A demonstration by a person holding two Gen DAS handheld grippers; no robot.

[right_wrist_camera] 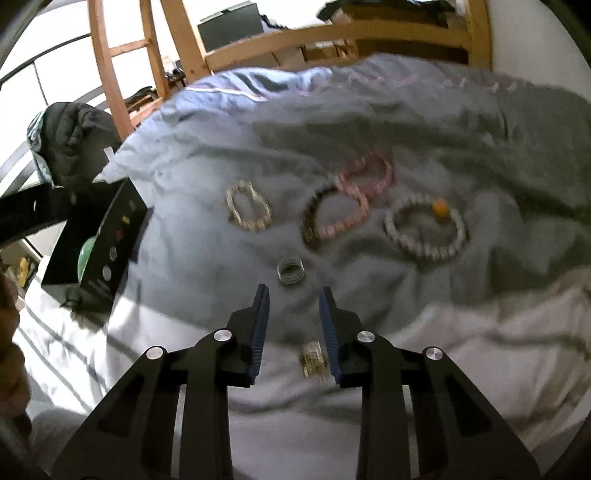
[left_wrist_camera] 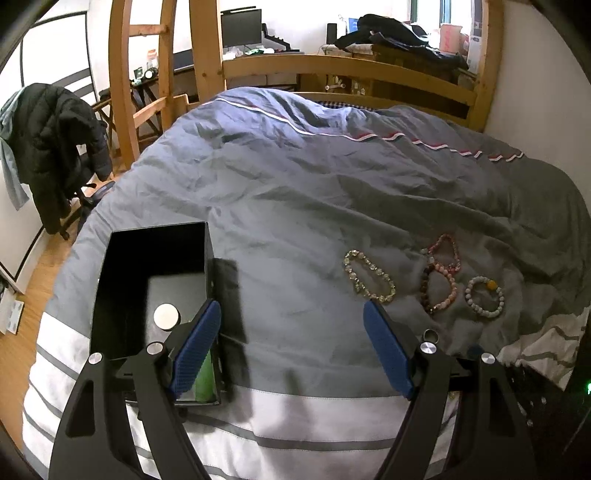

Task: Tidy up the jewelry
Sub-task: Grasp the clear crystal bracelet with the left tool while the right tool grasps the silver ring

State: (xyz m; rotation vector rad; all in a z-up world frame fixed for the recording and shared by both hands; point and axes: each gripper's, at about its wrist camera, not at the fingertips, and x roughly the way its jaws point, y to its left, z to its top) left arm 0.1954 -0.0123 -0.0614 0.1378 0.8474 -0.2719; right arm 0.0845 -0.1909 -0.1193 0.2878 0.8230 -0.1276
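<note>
Left gripper point(left_wrist_camera: 291, 347) gapes wide, holding nothing, black box point(left_wrist_camera: 155, 291) at its left finger. Right gripper point(right_wrist_camera: 293, 317) is part open, empty; silver ring point(right_wrist_camera: 291, 270) lies just ahead, four bead bracelets point(right_wrist_camera: 424, 229) beyond on the bed point(right_wrist_camera: 207, 155)

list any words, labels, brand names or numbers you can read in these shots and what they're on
None can be read.
White and blue box on the far shelf: print too small.
Pink container beside it: markings blurred.
Black jewelry box: no lettering visible.
Monitor: screen dark.
</note>
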